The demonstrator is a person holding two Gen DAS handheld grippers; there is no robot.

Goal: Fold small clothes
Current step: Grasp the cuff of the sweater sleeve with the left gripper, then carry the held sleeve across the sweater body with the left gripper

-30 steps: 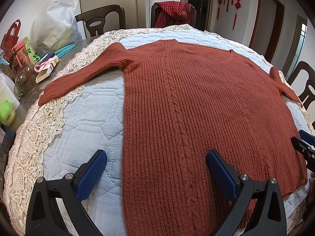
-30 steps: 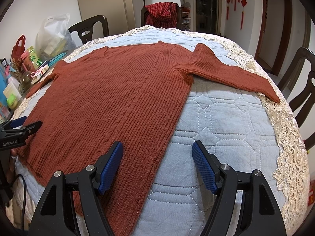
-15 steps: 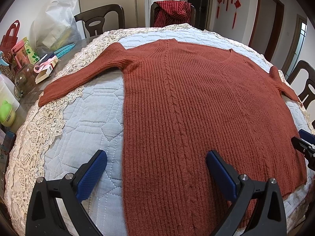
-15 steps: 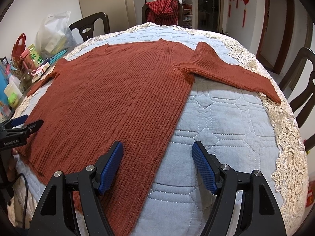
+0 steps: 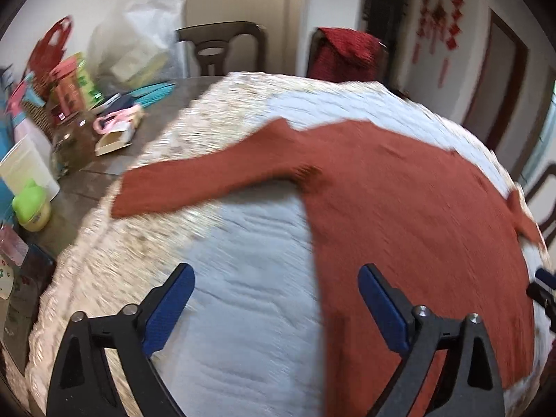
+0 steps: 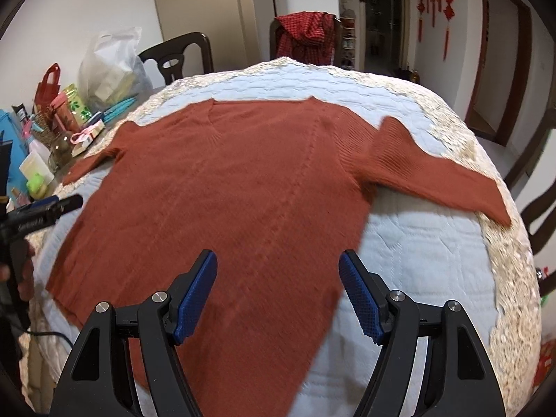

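My left gripper (image 5: 276, 307) and right gripper (image 6: 278, 292) both gape empty above the near hem of the rust sweater (image 6: 243, 187), spread flat across the quilted cloth (image 6: 424, 253). I fear pinching that soft quilt along with the loose ribbed knit, or dragging a sleeve (image 5: 205, 180) askew.

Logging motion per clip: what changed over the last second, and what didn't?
The left hand-held gripper swung left, off the sweater body toward its left sleeve; its view is motion-blurred. The right hand-held gripper shifted left, over the body. Nothing was grasped or released: both are open as before, and the sweater lies flat as before.
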